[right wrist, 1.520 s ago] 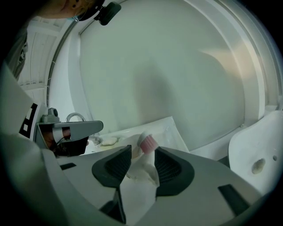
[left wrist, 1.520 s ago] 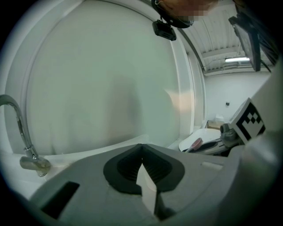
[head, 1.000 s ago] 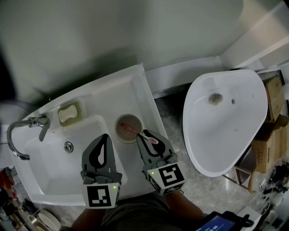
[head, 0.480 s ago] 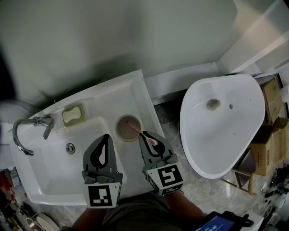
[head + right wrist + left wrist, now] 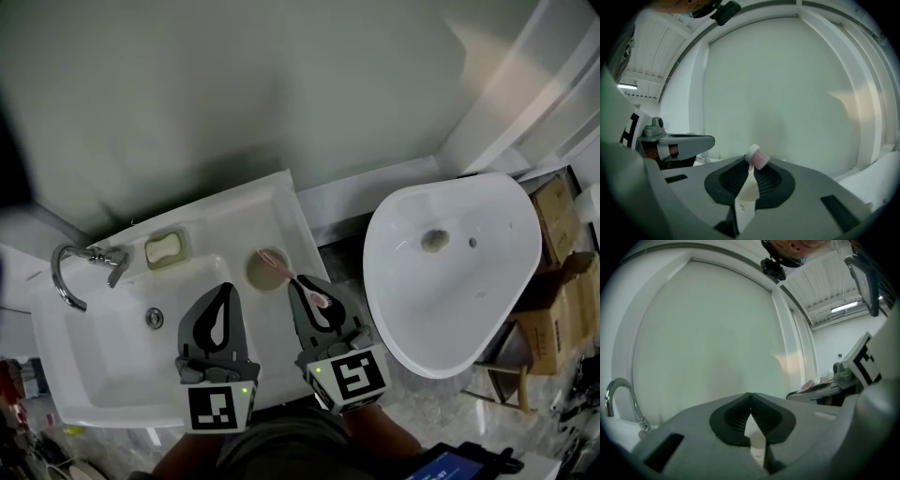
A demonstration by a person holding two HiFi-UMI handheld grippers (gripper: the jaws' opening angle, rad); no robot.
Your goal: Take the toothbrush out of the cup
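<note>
Head view, starting at your left: a curved chrome faucet arches over the glossy white sink. A pale bar of soap sits on the ledge behind the bowl, and a round metal drain sits in the bowl's floor.

Your left gripper hangs over the bowl's right side. It is a matte grey shell with black ribbed pads. In the left gripper view its jaws meet at the tips with nothing between them.

Just right of it, a round tan cup stands on the flat white deck beside the bowl.

The toothbrush is a slim pink stick with a small head, white at the back and pink in the bristles. Your right gripper is clamped on its neck. In the right gripper view the head pokes up past the closed tips and tilts to the right. From the jaws the handle slants away toward the cup, and its far end shows over the cup's mouth. You cannot tell from here whether that end is above the rim or still inside.

Further right, a large smooth white basin, rounded and egg-shaped with a drain hole near its upper end, lies on the speckled floor. Brown cardboard boxes sit just beyond it.
</note>
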